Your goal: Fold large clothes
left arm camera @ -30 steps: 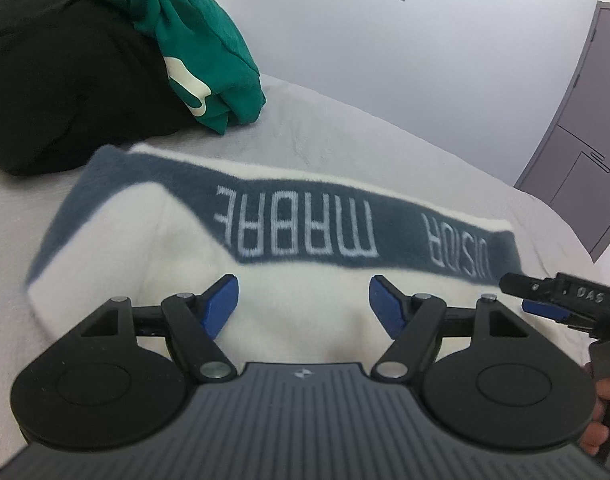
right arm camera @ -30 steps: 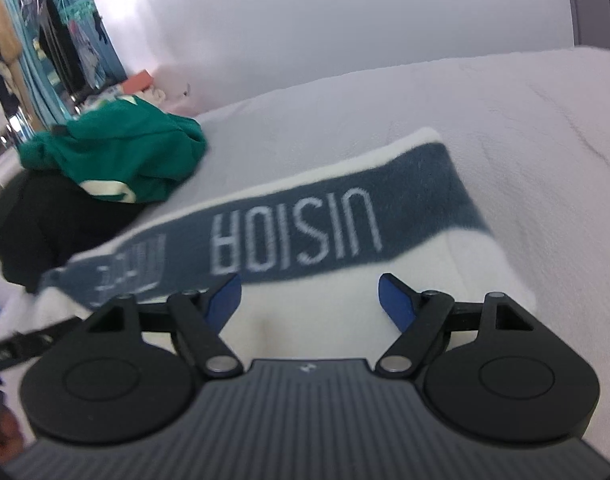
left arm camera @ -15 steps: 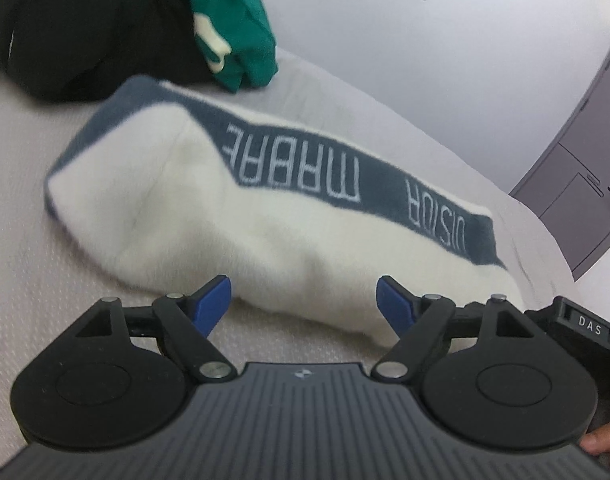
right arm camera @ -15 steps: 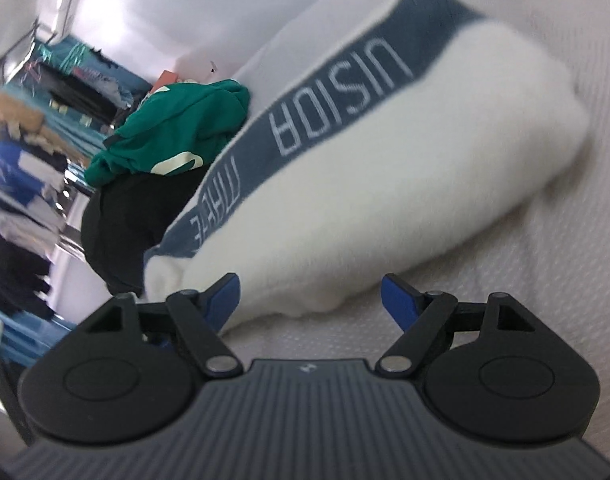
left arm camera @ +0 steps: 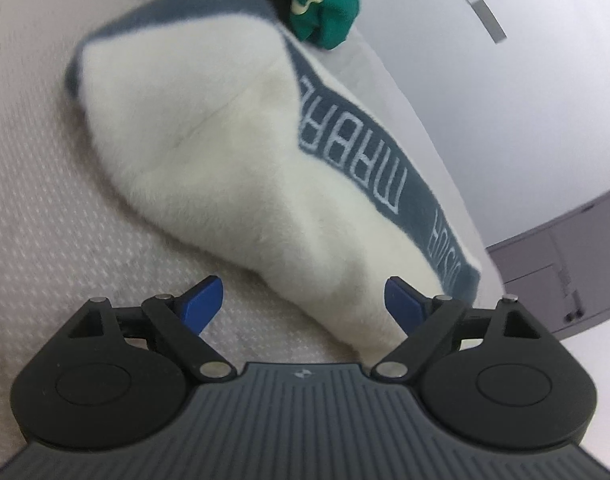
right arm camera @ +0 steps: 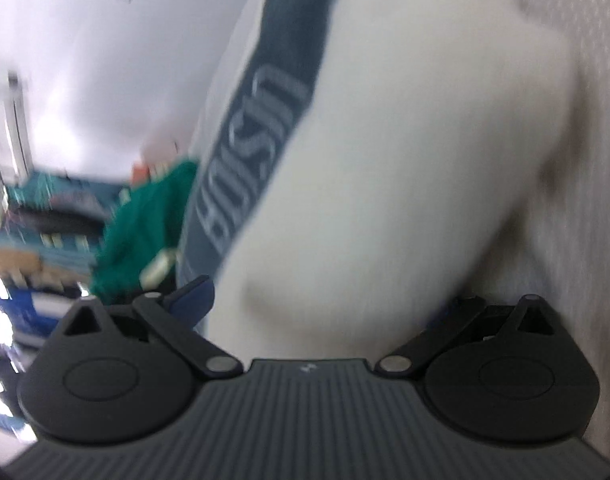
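Inspector: Since the earlier frames both views have tilted and drawn close to the folded garment's near edge. Left gripper (left arm camera: 301, 300): blue fingers (left arm camera: 203, 300) stand wide and are opening further. White fleece lies in the gap by the right-hand finger; no pad presses on it.

Clerk: And the other side?

Inspector: Right gripper (right arm camera: 317, 300): jaws opening, at their widest. White fabric fills the space between them. One blue finger (right arm camera: 191, 296) is clear of the cloth; the other is hidden behind the fleece, so contact there cannot be told. That view is blurred.

Clerk: Condition of the item?

Inspector: White fleece garment (left arm camera: 233, 152), folded into a thick long bundle, a dark grey-blue band with white lettering (left arm camera: 345, 140) along its far edge. One soft crease crosses the top. It lies on the pale textured bed cover (left arm camera: 45, 208).

Clerk: Surroundings?

Inspector: Green garment (left arm camera: 333, 4) beyond the bundle's far end, and a grey wall (left arm camera: 505, 120) behind.
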`<state>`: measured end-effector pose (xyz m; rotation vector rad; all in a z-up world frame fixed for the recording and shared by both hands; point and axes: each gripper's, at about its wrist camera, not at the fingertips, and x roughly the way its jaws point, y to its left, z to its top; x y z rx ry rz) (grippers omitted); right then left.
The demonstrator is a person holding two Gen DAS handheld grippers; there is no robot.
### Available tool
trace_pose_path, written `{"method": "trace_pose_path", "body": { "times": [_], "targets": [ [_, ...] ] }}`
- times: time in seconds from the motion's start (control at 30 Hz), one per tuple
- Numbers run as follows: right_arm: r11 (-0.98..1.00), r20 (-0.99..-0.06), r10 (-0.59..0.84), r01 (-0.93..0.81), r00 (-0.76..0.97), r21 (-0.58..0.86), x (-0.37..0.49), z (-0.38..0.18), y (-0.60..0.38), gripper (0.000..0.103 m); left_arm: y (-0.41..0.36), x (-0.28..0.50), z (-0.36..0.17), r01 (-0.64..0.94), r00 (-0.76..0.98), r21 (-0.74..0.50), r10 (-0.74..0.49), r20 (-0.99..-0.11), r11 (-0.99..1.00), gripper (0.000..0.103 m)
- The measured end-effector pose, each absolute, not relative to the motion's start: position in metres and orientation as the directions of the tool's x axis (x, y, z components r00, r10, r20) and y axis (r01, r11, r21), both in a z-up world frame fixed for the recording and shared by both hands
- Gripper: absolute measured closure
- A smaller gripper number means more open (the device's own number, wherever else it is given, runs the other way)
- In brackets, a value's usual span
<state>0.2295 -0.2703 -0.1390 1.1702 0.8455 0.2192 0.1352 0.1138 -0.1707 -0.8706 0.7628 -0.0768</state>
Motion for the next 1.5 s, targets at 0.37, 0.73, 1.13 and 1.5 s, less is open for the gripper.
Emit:
{"method": "trace_pose_path", "body": {
  "times": [0.37, 0.73, 1.13, 1.5],
  "targets": [
    [0.348, -0.325, 0.562, 0.139, 0.761, 0.927, 0.220, -0.119, -0.272, 0.000, 0.136, 0.153, -0.204, -0.295, 0.776, -0.869, -0.430, -0.461, 0.398, 0.012],
    [0.303, -0.367, 0.559, 0.229, 0.744, 0.925, 0.220, -0.143, -0.285, 0.000, 0.149, 0.167, -0.217, -0.244, 0.831, -0.938, -0.446, -0.334, 0.247, 0.012],
    [0.253, -0.352, 0.468, 0.258, 0.811, 0.932, 0.235, -0.149, -0.308, 0.002, 0.149, 0.161, -0.214, -0.184, 0.851, -0.957, -0.450, -0.270, 0.226, 0.012],
    [0.331, -0.259, 0.460, 0.107, 0.849, 0.937, 0.239, -0.125, -0.303, 0.008, 0.148, 0.173, -0.217, -0.294, 0.860, -0.939, -0.379, -0.341, 0.178, 0.015]
  ]
}}
